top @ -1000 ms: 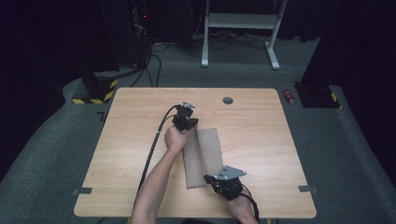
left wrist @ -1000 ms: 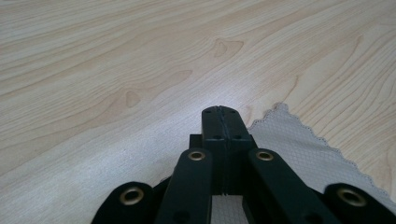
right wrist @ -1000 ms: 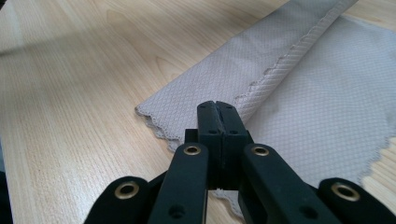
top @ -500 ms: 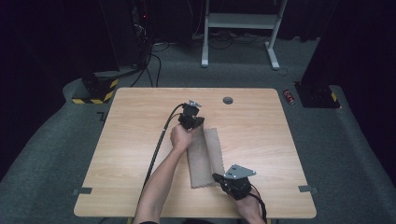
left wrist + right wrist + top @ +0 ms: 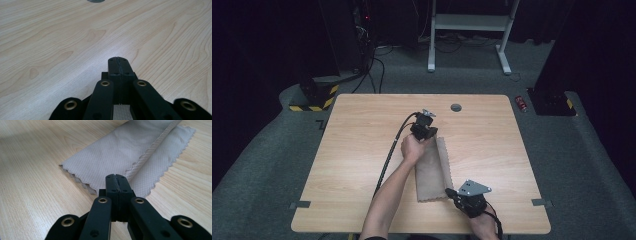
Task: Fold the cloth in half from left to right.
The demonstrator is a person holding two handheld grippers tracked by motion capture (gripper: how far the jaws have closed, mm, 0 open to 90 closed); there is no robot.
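A person is folding a beige cloth (image 5: 432, 172) lengthwise on the desk (image 5: 492, 145), working it with a gripper in each hand. Over the last second the cloth has been swinging from a slanted lie towards a straighter one, and it is now running almost directly away from the person, near the middle of the desk. The left gripper (image 5: 424, 129) has been travelling away from the person with the far end, and in its own view its fingers (image 5: 118, 65) are pressed fully together, with a sliver of woven fabric showing low between the jaws, so it is probably pinching that far edge. The right gripper (image 5: 468, 196) has been sliding slightly rightward at the near end; its fingers (image 5: 116, 183) are closed on the near hem of the cloth (image 5: 120, 152), where one layer is lying doubled over another and a scalloped strip of the lower layer is peeking out to the side. Judging from this, the two ends are being pulled apart to tension and straighten the fold, and the layers are not yet meeting edge to edge. A small round grommet (image 5: 456, 107) is sitting in the desk beyond the left gripper.
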